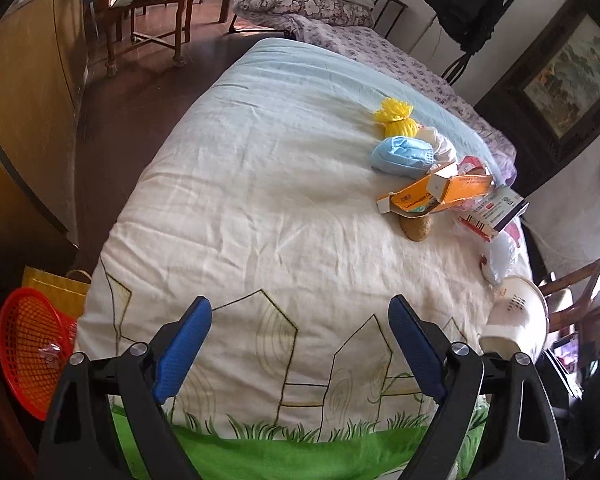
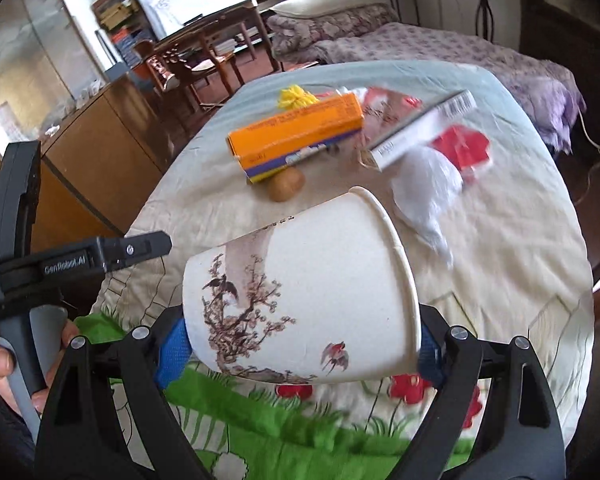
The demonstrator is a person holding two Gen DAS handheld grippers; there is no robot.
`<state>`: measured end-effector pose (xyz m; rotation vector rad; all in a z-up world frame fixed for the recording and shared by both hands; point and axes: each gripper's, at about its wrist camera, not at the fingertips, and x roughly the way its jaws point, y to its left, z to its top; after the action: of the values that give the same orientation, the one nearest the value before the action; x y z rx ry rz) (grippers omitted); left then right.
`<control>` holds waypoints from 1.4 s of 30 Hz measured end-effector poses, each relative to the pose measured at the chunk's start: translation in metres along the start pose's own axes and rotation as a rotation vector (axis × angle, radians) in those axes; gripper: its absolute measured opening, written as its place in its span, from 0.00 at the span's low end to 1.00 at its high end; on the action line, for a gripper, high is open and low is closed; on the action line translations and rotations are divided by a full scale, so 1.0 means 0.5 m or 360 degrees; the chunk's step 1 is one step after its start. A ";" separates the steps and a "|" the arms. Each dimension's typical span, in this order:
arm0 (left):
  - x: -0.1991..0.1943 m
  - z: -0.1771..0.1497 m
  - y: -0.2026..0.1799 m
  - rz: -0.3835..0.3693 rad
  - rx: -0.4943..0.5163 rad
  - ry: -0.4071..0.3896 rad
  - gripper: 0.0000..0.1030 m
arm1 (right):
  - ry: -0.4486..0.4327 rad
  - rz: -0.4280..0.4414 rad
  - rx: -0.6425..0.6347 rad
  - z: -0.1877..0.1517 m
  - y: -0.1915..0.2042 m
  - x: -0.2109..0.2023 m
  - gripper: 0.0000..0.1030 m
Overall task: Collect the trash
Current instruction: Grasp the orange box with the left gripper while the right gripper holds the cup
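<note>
Left wrist view sits low over the near edge of the tabletop (image 1: 260,184), looking steeply down and forward between its own two jaws, with the trash pile (image 1: 440,184) off to the upper right and the floor falling away on the left. Right wrist view looks from further right along the same near edge, also angled down, but a paper cup (image 2: 300,292) fills its foreground, very close to the lens. Both views share the cloth-covered tabletop, the orange box (image 1: 440,194) (image 2: 296,136), and the bed (image 1: 380,40) (image 2: 440,48) beyond. The cup shows at the left view's right edge (image 1: 516,320), and the left gripper's body (image 2: 60,264) shows at the right view's left edge.
</note>
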<state>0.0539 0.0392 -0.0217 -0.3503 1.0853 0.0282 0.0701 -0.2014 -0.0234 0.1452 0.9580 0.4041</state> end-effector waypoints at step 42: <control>0.099 0.142 -0.292 -0.0067 0.0798 0.0054 0.08 | 0.0098 0.0094 0.0152 0.011 -0.060 0.068 0.84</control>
<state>0.1665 -0.0852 0.0036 0.0785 1.0783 -0.2843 0.1001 -0.2151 -0.0554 0.2495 1.0363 0.4191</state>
